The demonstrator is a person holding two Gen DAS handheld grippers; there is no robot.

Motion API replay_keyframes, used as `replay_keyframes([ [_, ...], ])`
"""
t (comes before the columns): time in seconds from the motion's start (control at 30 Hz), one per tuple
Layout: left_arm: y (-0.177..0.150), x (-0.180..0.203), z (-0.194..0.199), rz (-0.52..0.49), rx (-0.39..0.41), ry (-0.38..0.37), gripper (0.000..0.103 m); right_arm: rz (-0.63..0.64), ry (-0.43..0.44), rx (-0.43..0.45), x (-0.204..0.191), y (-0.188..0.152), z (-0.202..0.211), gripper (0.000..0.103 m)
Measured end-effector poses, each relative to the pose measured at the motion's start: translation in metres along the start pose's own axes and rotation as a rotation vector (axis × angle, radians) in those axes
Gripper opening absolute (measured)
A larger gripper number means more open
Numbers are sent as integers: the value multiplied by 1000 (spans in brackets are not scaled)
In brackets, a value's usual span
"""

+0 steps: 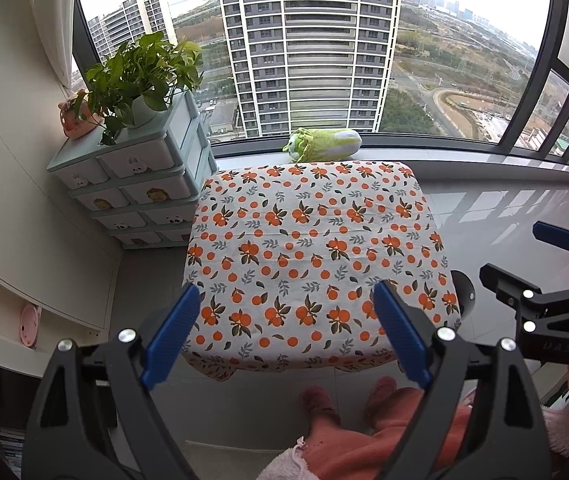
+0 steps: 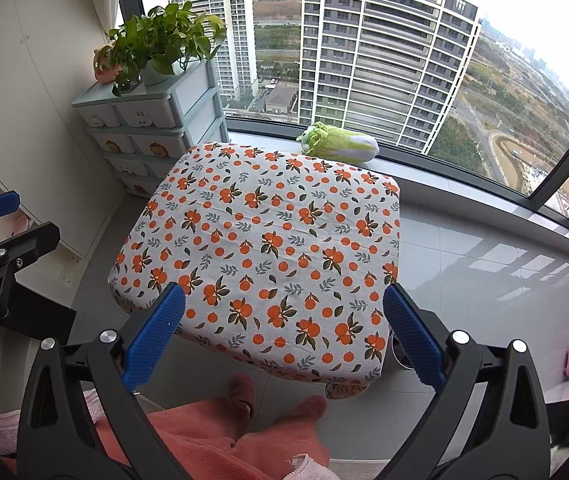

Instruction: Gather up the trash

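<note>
A small table under a cloth printed with oranges [image 1: 308, 248] [image 2: 268, 248] fills the middle of both views; no loose item lies on it. My left gripper [image 1: 286, 292] hangs open over the table's near edge, its blue pads wide apart and nothing between them. It also shows at the left edge of the right wrist view [image 2: 33, 216]. My right gripper [image 2: 283, 291] is open too, empty, over the near edge. It also appears to the right of the table in the left wrist view [image 1: 514, 250].
A pale blue drawer unit [image 1: 140, 188] with a potted plant [image 1: 140, 72] stands left of the table. A green cabbage plush [image 1: 324, 144] lies on the window sill. A dark round object [image 2: 398, 350] sits by the table's right corner. The person's legs in pink [image 2: 244, 432] are below.
</note>
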State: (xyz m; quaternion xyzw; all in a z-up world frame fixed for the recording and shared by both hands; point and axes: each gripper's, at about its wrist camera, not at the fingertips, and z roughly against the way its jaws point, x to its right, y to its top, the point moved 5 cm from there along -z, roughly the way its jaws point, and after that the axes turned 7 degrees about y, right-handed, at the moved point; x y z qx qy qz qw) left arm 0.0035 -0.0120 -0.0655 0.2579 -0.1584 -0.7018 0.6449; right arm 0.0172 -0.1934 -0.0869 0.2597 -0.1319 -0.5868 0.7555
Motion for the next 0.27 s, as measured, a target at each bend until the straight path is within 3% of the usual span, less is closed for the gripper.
replay_keyframes([
  [0.27,-3,-1,-1,6,-8,-8,88,1,0,2,1,0,1,96],
])
